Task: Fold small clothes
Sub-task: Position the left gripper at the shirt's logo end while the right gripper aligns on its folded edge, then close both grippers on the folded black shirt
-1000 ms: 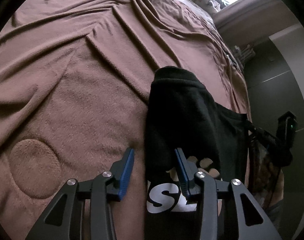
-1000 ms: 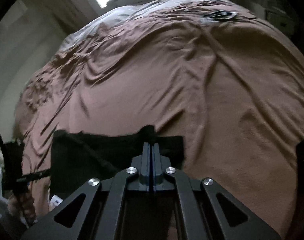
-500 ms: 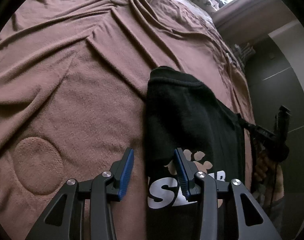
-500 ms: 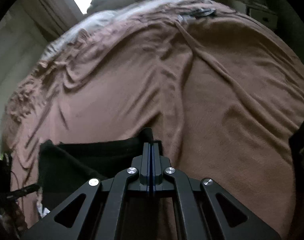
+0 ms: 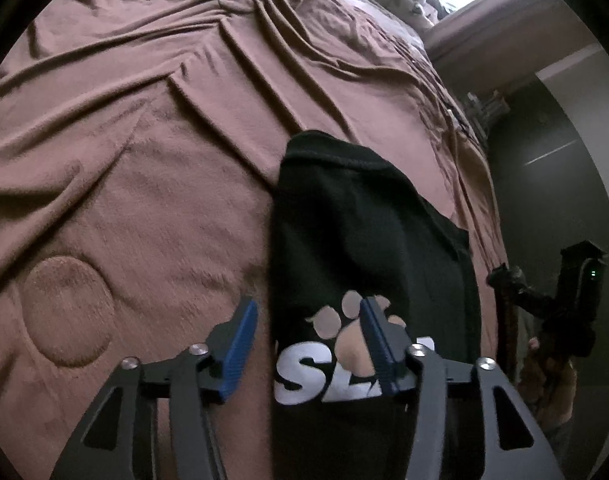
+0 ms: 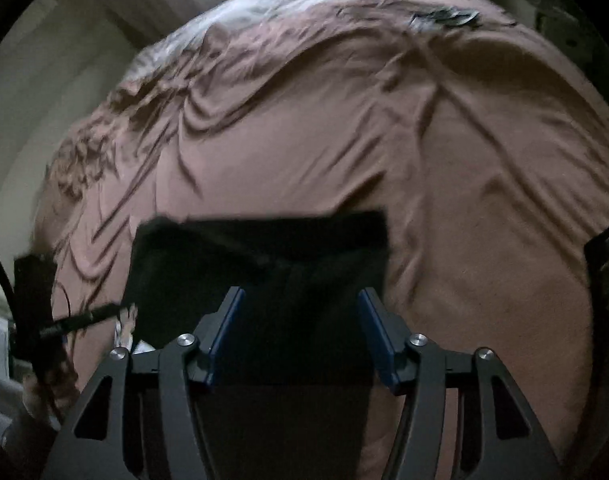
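The white lettering (image 5: 328,376) on the black garment (image 5: 368,236) is partly covered by the left gripper's (image 5: 308,332) blue pad; the garment's near end runs off the bottom edge; the right wrist view is motion-blurred, its garment (image 6: 264,256) a featureless dark patch.

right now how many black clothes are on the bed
1: a black garment lies flat on the brown bedspread near its edge. A small dark item at the far side is too unclear to count.
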Tool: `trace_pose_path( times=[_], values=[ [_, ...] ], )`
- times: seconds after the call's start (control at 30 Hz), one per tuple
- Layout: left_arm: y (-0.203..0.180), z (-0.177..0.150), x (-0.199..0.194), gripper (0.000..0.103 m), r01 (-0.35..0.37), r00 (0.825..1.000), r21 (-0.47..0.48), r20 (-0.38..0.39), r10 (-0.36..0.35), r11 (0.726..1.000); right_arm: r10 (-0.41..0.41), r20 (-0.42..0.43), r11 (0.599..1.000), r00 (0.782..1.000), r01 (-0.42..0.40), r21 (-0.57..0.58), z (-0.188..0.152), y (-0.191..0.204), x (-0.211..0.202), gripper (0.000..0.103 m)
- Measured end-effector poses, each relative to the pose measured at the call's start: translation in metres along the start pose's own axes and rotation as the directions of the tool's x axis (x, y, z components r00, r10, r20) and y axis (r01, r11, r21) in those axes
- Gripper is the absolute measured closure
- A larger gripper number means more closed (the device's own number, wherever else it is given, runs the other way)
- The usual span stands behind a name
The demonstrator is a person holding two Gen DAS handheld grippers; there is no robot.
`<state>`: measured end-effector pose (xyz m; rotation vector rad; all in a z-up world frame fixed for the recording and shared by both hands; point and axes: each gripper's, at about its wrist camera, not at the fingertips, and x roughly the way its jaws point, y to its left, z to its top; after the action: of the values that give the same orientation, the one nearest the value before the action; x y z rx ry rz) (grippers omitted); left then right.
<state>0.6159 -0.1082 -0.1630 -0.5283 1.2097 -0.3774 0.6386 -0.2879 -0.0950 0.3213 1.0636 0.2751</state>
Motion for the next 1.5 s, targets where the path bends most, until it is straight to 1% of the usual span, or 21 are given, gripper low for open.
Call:
trace_pose_path(
  times=[0.1,0.17,0.2,0.23,0.27,0.4,0.5,0.67,0.7,0.73,0.77,0.8,0.83,0.9,0.97,1.03,1.07,1.13,1.23,1.37,1.5],
  values=[
    [-0.001,-0.006,0.003,0.046,0.003,1.000,0.005,-0.023,-0.002,1.000,0.023,-0.057,1.000,0.998,-0.024,-0.020,-0.005,0.002,0.017,0.047],
    [-0.001,-0.007,0.004,0.046,-0.001,1.000,0.011,-0.026,0.002,1.000,0.041,-0.073,0.999,0.996,-0.043,-0.028,-0.003,0.003,0.029,0.051],
    [-0.001,-0.008,0.005,0.046,-0.004,1.000,0.014,-0.026,0.005,1.000,0.043,-0.080,0.998,0.996,-0.046,-0.036,0.000,0.003,0.034,0.068],
    [-0.001,-0.008,0.005,0.046,-0.007,1.000,0.015,-0.025,0.007,1.000,0.038,-0.088,0.998,0.995,-0.042,-0.045,0.004,0.001,0.041,0.094],
    [-0.001,-0.008,0.004,0.046,-0.008,1.000,0.012,-0.026,0.008,1.000,0.024,-0.089,0.998,0.996,-0.029,-0.054,0.010,0.000,0.047,0.101],
    [-0.003,-0.007,0.003,0.046,-0.019,1.000,0.017,-0.022,0.019,1.000,-0.041,-0.050,0.998,0.998,0.038,-0.056,0.020,0.003,0.045,0.102],
    [0.001,-0.006,-0.001,0.046,-0.011,1.000,0.004,-0.014,0.011,1.000,-0.042,-0.037,0.998,0.998,0.040,-0.038,0.017,0.007,0.046,0.102],
    [0.015,-0.001,-0.001,0.046,0.058,0.998,-0.048,-0.010,-0.058,0.997,0.068,-0.031,0.997,0.997,-0.067,0.036,0.006,-0.010,0.031,0.099],
    [0.017,0.000,0.000,0.046,0.071,0.997,-0.058,-0.010,-0.071,0.996,0.078,-0.021,0.996,0.997,-0.077,0.039,0.005,-0.013,0.027,0.093],
    [0.018,0.002,0.001,0.046,0.085,0.996,-0.068,-0.009,-0.086,0.994,0.095,-0.009,0.995,0.995,-0.095,0.042,0.005,-0.017,0.023,0.081],
    [0.019,0.003,0.003,0.046,0.093,0.996,-0.069,-0.007,-0.094,0.993,0.115,0.002,0.992,0.993,-0.115,0.048,0.005,-0.023,0.019,0.072],
    [0.018,0.005,0.004,0.046,0.097,0.995,-0.065,-0.006,-0.097,0.993,0.126,0.015,0.990,0.992,-0.127,0.056,0.003,-0.027,0.015,0.055],
    [0.016,0.006,0.006,0.046,0.104,0.994,-0.055,-0.008,-0.104,0.993,0.130,0.030,0.989,0.991,-0.132,0.062,0.001,-0.031,0.011,0.046],
    [0.013,0.009,0.010,0.046,0.108,0.994,-0.044,-0.016,-0.109,0.993,0.137,0.043,0.988,0.990,-0.140,0.068,-0.004,-0.042,0.005,0.046],
    [0.009,0.012,0.014,0.052,0.127,0.992,-0.034,-0.023,-0.127,0.991,0.156,0.045,0.983,0.987,-0.160,0.086,-0.008,-0.051,0.002,0.046],
    [0.007,0.014,0.018,0.056,0.112,0.993,-0.023,-0.026,-0.113,0.993,0.164,0.049,0.980,0.985,-0.168,0.106,-0.012,-0.059,0.002,0.046],
    [0.008,0.016,0.020,0.057,0.111,0.993,-0.025,-0.026,-0.111,0.994,0.162,0.051,0.979,0.985,-0.167,0.115,-0.014,-0.064,0.001,0.046],
    [0.012,0.018,0.022,0.066,0.115,0.993,-0.044,-0.022,-0.116,0.992,0.168,0.055,0.976,0.984,-0.174,0.133,-0.015,-0.071,0.001,0.046],
    [0.020,0.022,0.026,0.071,0.144,0.989,-0.075,-0.019,-0.145,0.987,0.195,0.057,0.967,0.979,-0.202,0.157,-0.018,-0.078,0.005,0.046],
    [0.027,0.029,0.030,0.073,0.175,0.984,-0.100,-0.011,-0.177,0.980,0.225,0.036,0.959,0.974,-0.228,0.166,-0.016,-0.080,0.018,0.046],
    [0.026,0.036,0.036,0.073,0.182,0.983,-0.115,-0.006,-0.184,0.977,0.235,0.014,0.957,0.972,-0.234,0.173,-0.011,-0.078,0.030,0.046]
  ],
)
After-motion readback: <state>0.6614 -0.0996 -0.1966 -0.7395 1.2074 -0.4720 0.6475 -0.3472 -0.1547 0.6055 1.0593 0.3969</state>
